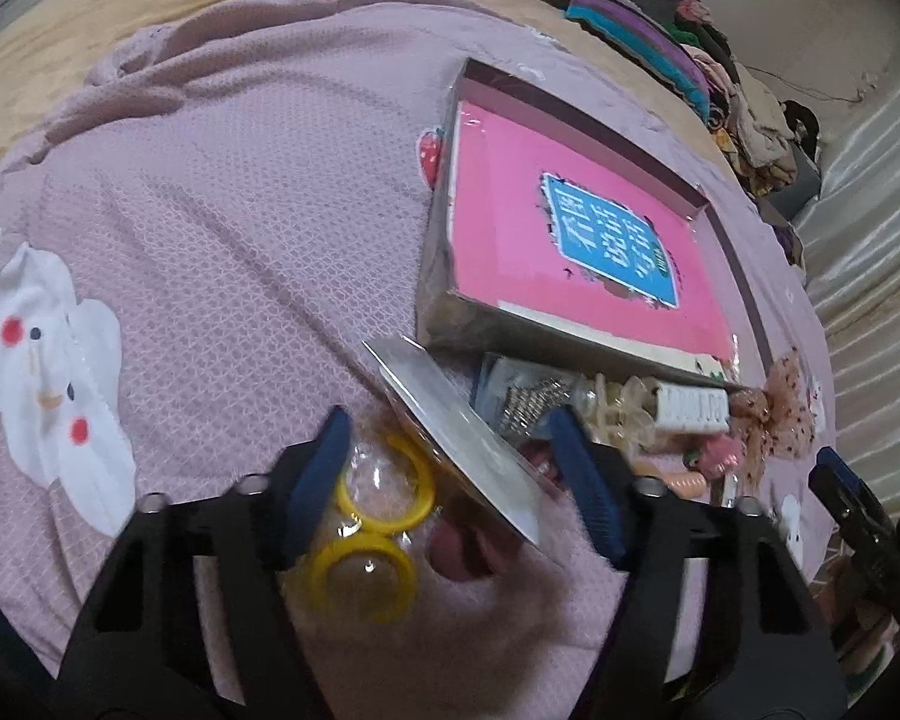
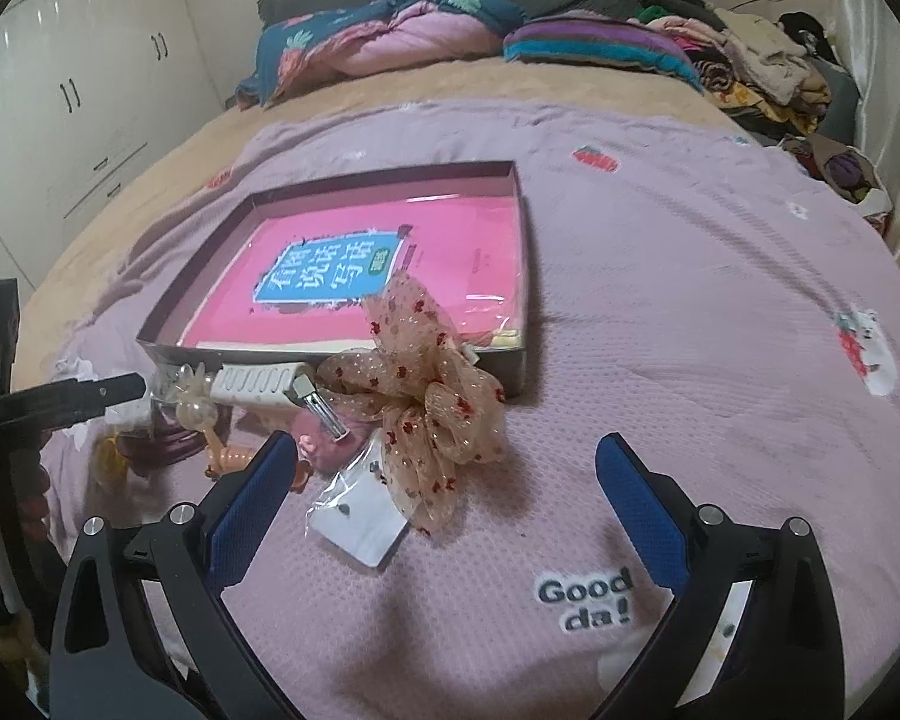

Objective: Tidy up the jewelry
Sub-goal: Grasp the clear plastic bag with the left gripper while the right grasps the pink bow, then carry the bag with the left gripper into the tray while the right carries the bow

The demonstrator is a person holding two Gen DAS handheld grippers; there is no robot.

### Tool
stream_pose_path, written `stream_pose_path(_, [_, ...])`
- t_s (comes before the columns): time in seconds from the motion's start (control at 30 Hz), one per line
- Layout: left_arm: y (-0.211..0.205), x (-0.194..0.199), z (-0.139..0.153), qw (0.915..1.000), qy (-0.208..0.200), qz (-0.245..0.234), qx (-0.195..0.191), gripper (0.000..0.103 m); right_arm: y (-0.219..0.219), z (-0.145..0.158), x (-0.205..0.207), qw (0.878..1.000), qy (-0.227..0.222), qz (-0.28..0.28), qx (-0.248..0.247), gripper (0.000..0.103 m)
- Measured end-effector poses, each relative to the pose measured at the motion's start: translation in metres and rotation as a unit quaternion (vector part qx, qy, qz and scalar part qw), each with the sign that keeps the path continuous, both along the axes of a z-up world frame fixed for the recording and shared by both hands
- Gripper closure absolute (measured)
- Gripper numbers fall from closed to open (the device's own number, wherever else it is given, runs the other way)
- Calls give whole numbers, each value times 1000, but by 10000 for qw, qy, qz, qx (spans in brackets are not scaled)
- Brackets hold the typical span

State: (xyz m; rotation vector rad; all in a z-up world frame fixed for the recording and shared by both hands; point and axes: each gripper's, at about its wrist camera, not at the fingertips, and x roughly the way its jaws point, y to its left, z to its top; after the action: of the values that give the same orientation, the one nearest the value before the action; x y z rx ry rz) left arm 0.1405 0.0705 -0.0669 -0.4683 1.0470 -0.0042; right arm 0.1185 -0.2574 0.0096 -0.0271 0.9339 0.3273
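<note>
box (image 2: 519,324) beside bow (image 2: 432,402) | right claw (image 2: 450,480) wide apart

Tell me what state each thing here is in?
Left gripper: open over the jewelry pile.
Right gripper: open, empty.
Box: lidless, pink book inside.
Bow: loose on the blanket, leaning on the box.
Yellow rings: bagged, between the left fingers.

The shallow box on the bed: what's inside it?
The box holds a pink book; something yellow shows at its near right corner. Anything beneath the book is covered.
</note>
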Motion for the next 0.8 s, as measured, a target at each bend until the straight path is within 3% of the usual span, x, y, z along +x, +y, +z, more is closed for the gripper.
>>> stream_pose_path(0.07, [6,3,-3,9999,6,33,-104,74,4,-5,5,10000,51,79,6,14])
stream_pose_path(0.27, [15,0,3,9996,-115,37,-237,85,13,-19,22,9993,305,214,98,44])
stream_pose_path(0.43, [24,-8,16,9992,-266,70,-282,86,18,-25,28,9984,420,334,190,89])
stream_pose_path(0.53, [24,-13,26,9990,-346,75,-287,87,16,-24,28,9982,374,360,294,96])
stream_pose_path(0.8, [12,-14,55,9984,-532,-180,-81,87,-4,-2,10,9974,99,229,683,98])
